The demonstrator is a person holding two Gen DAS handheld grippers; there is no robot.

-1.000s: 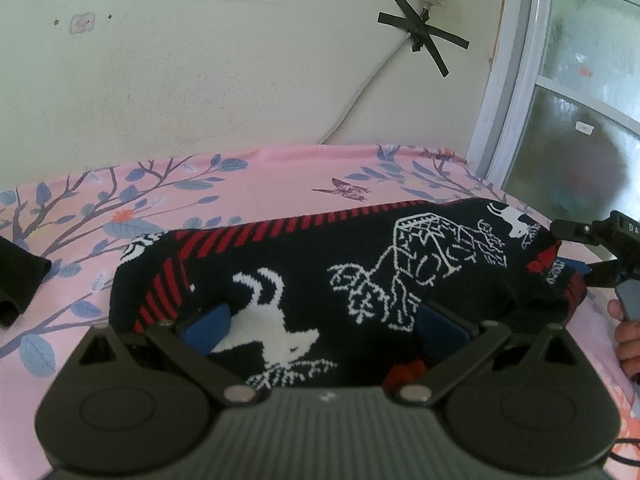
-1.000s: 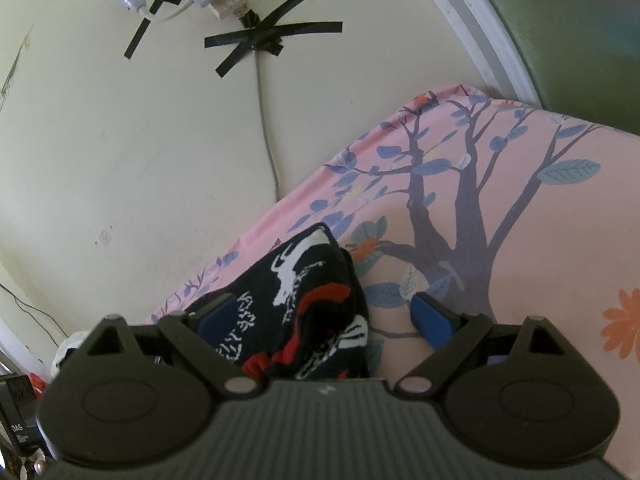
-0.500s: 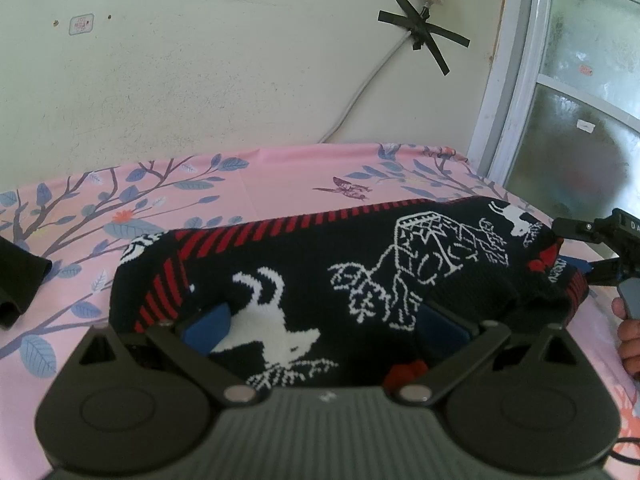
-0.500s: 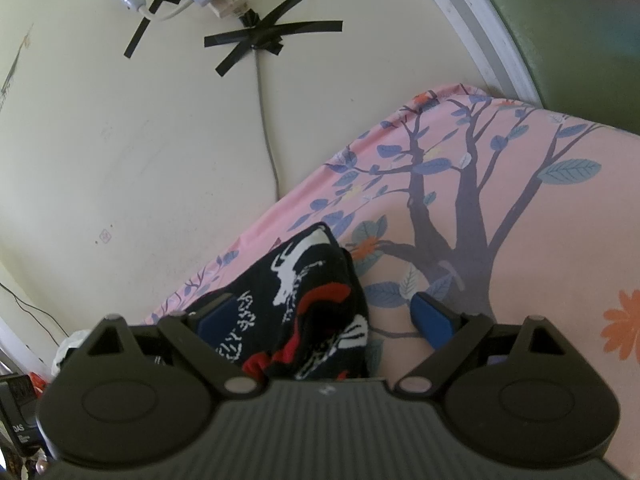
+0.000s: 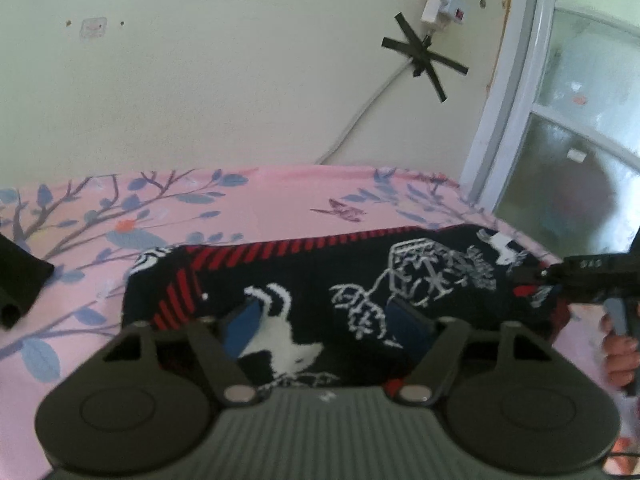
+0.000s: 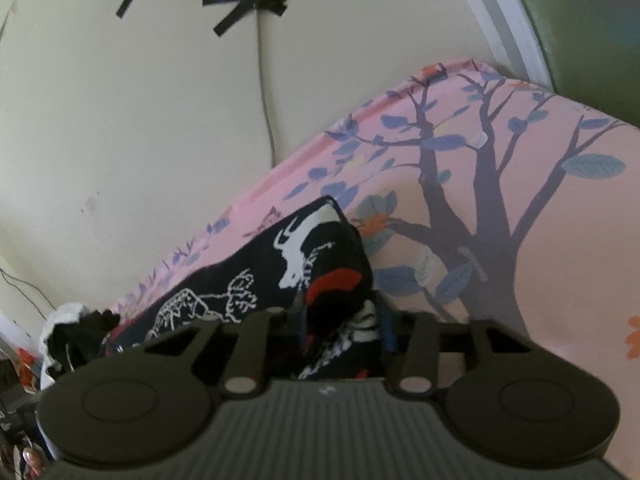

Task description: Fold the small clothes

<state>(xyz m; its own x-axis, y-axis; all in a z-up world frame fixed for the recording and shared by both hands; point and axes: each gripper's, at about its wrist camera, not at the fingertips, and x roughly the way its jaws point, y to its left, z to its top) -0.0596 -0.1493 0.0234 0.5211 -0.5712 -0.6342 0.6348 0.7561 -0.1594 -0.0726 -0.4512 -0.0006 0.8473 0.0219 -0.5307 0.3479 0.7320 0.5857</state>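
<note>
A black knitted garment (image 5: pixel 360 280) with white animal figures and red stripes is spread across the bed (image 5: pixel 280 200), which is covered by a pink sheet printed with branches and leaves. It lies near the bed's right-hand edge, towards the window, and well short of the wall side.

The right gripper (image 6: pixel 344 328) is seen closed narrowly on a bunched end of the garment, the cloth being pinched between the blue pads (image 6: pixel 387 330). That end is probably held so that it can be lifted and carried over the rest of the cloth as a fold.

The left gripper (image 5: pixel 324 320) is held wide, its blue pads (image 5: pixel 240 322) set apart on either side of the near edge of the garment; nothing is clamped. It is judged to be placed there either to take a second hold or to pin the cloth while the other end is moved.

A dark object (image 5: pixel 20 276) is seen at the left edge of the bed, apart from the garment.
</note>
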